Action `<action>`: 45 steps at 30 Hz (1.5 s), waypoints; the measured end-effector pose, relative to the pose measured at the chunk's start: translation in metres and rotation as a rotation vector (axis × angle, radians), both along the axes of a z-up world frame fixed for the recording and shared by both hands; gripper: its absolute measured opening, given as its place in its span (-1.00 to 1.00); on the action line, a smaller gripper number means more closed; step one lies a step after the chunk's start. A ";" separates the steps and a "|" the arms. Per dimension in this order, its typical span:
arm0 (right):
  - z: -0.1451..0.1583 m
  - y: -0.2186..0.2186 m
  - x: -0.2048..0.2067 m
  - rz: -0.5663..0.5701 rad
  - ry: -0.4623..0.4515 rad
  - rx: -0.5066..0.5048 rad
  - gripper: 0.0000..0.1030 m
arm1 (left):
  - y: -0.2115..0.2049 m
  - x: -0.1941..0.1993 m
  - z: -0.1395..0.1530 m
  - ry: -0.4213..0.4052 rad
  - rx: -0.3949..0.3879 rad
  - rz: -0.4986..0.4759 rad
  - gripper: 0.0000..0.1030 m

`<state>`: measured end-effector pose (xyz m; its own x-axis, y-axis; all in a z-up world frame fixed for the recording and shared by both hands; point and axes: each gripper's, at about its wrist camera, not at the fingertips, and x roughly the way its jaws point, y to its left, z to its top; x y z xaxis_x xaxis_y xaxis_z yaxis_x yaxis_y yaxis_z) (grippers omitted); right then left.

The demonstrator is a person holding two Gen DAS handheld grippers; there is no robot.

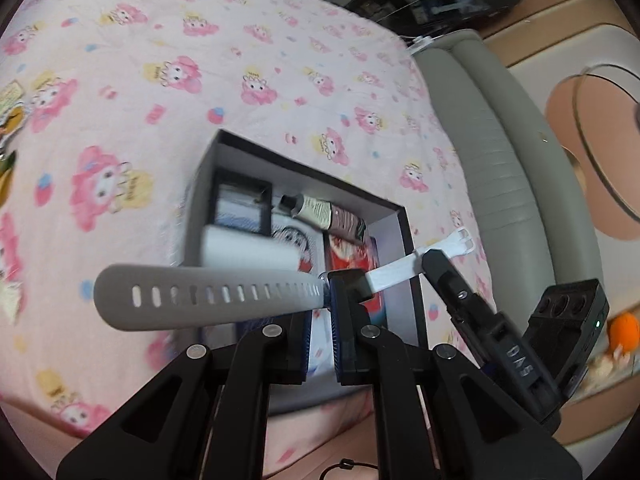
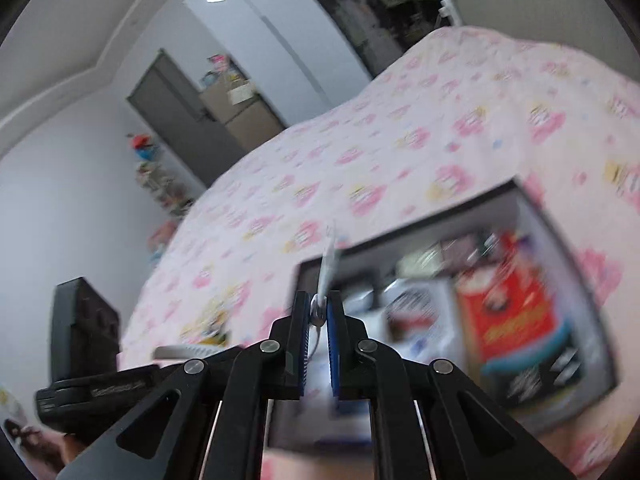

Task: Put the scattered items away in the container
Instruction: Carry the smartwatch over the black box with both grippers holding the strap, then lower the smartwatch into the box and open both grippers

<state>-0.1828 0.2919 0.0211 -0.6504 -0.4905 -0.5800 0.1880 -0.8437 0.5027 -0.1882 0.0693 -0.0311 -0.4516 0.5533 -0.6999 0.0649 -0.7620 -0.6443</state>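
A white watch with a perforated strap [image 1: 208, 294] hangs over an open dark box [image 1: 412, 248] on a pink patterned bed. My left gripper [image 1: 320, 312] is shut on the watch at its middle. My right gripper [image 1: 430, 258] reaches in from the right and grips the strap's buckle end [image 1: 460, 242]. In the blurred right wrist view my right gripper [image 2: 318, 312] is shut on the thin white strap [image 2: 328, 264] above the box [image 2: 568, 280]. The box holds a tube [image 1: 320, 214], a white roll [image 1: 248, 250], a black-framed item [image 1: 240, 204] and a red packet [image 2: 508, 312].
The pink cartoon bedspread [image 1: 200, 80] surrounds the box. A grey padded bed frame [image 1: 500, 160] runs along the right. A round glass table [image 1: 600, 140] stands beyond it. Small items [image 1: 8, 128] lie at the bed's left edge.
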 end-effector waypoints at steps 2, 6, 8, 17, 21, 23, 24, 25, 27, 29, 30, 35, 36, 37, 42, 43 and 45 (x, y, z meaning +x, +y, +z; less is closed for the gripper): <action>-0.009 0.012 -0.018 -0.027 -0.020 0.043 -0.88 | 0.018 -0.021 -0.003 0.005 -0.034 -0.001 -0.87; -0.034 0.016 -0.035 -0.069 -0.055 0.028 -0.88 | 0.049 -0.053 -0.025 -0.036 -0.093 -0.021 -0.87; -0.042 0.017 -0.047 -0.080 -0.077 0.011 -0.88 | 0.061 -0.065 -0.041 -0.073 -0.111 -0.026 -0.87; -0.093 0.038 -0.087 -0.115 -0.249 -0.012 -0.76 | 0.107 -0.082 -0.079 -0.143 -0.214 -0.033 -0.85; -0.095 0.032 -0.081 -0.101 -0.287 0.074 -0.52 | 0.110 -0.080 -0.089 -0.201 -0.244 -0.034 -0.58; -0.089 0.030 -0.070 -0.106 -0.269 0.114 -0.31 | 0.110 -0.076 -0.087 -0.199 -0.243 -0.033 -0.40; -0.085 0.030 -0.064 -0.106 -0.257 0.122 -0.24 | 0.109 -0.074 -0.082 -0.193 -0.242 -0.034 -0.26; -0.082 0.031 -0.058 -0.106 -0.247 0.123 -0.15 | 0.108 -0.072 -0.078 -0.186 -0.244 -0.035 -0.20; -0.080 0.037 -0.048 -0.131 -0.243 0.135 -0.04 | 0.104 -0.066 -0.070 -0.177 -0.249 -0.036 -0.20; -0.080 0.044 -0.043 -0.148 -0.253 0.135 -0.04 | 0.101 -0.060 -0.063 -0.165 -0.258 -0.043 -0.24; -0.082 0.046 -0.041 -0.142 -0.264 0.120 -0.04 | 0.103 -0.058 -0.061 -0.153 -0.274 -0.064 -0.37; -0.083 0.044 -0.034 -0.083 -0.264 0.175 -0.06 | 0.117 -0.056 -0.068 -0.174 -0.318 -0.130 -0.63; -0.082 0.042 -0.033 -0.068 -0.264 0.176 -0.07 | 0.120 -0.057 -0.072 -0.189 -0.315 -0.141 -0.63; -0.082 0.040 -0.032 -0.051 -0.265 0.169 -0.07 | 0.124 -0.060 -0.078 -0.205 -0.310 -0.152 -0.68; -0.088 0.038 -0.038 -0.068 -0.284 0.225 -0.24 | 0.134 -0.073 -0.094 -0.229 -0.326 -0.164 -0.73; -0.089 0.037 -0.039 -0.069 -0.286 0.239 -0.31 | 0.134 -0.076 -0.097 -0.233 -0.322 -0.161 -0.73; -0.091 0.035 -0.043 -0.071 -0.290 0.268 -0.35 | 0.133 -0.084 -0.102 -0.240 -0.311 -0.152 -0.73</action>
<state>-0.2257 0.3266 -0.0698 -0.4676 -0.2566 -0.8459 0.0067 -0.9579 0.2869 -0.2718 0.2020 -0.1327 -0.1850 0.3471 -0.9194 0.0569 -0.9302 -0.3626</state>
